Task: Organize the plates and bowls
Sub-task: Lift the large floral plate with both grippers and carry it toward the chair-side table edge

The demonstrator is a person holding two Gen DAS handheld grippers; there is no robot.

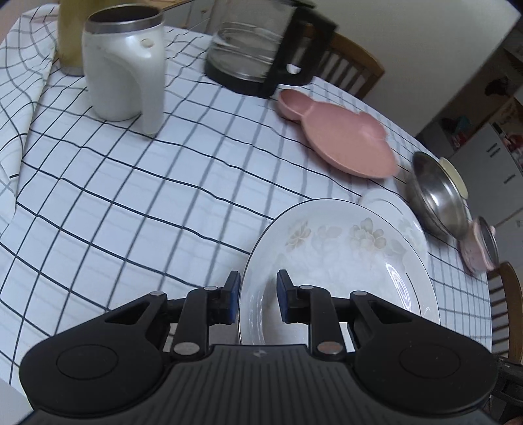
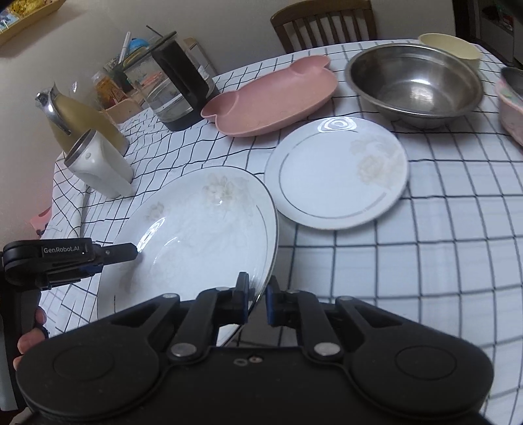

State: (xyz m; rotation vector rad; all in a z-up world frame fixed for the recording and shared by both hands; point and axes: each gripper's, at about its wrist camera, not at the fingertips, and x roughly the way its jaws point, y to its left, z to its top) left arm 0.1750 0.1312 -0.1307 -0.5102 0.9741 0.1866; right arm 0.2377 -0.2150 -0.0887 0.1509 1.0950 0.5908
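A large deep white floral plate (image 2: 199, 235) is held tilted above the checked tablecloth. My left gripper (image 1: 258, 296) has its jaws on either side of the plate's (image 1: 336, 258) rim. My right gripper (image 2: 256, 299) is shut on the rim at the opposite side. The left gripper (image 2: 108, 258) also shows in the right wrist view, clamping the plate's left edge. A smaller flat white plate (image 2: 336, 175) lies on the cloth beyond. A steel bowl (image 2: 413, 83), a pink bear-shaped dish (image 2: 271, 98), a cream bowl (image 2: 451, 45) and a pink patterned bowl (image 2: 510, 108) stand behind.
A white mug (image 1: 124, 68), a glass coffee carafe (image 1: 264, 49) and a yellow flask (image 2: 81, 117) stand on the table's left part. Wooden chairs (image 2: 323, 23) stand at the far edge. The checked cloth (image 2: 425, 245) lies bare at the right front.
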